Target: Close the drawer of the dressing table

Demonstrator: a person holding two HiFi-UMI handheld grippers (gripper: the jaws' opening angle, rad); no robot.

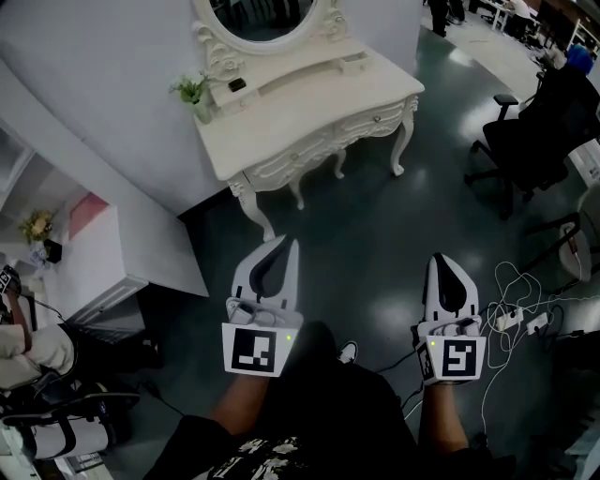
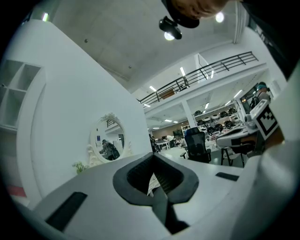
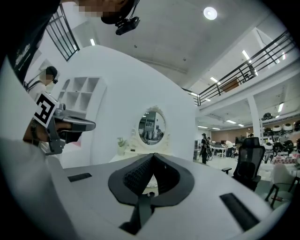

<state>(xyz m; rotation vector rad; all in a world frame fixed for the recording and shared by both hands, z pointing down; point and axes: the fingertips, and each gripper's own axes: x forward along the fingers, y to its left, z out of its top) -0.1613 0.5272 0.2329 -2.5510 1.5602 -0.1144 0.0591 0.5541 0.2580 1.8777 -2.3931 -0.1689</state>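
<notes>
The white dressing table with its oval mirror stands against the wall, across a stretch of dark floor from me. Two drawer fronts with small knobs run along its near edge; from here I cannot tell whether either stands out. My left gripper and right gripper are held level at waist height, side by side, pointing toward the table and well short of it. Both are shut with nothing between the jaws. The mirror shows beyond the left gripper, and the mirror beyond the right gripper.
A small potted plant and little boxes sit on the tabletop. A black office chair stands at the right, white cables lie on the floor beside it. A white cabinet and a seated person are at the left.
</notes>
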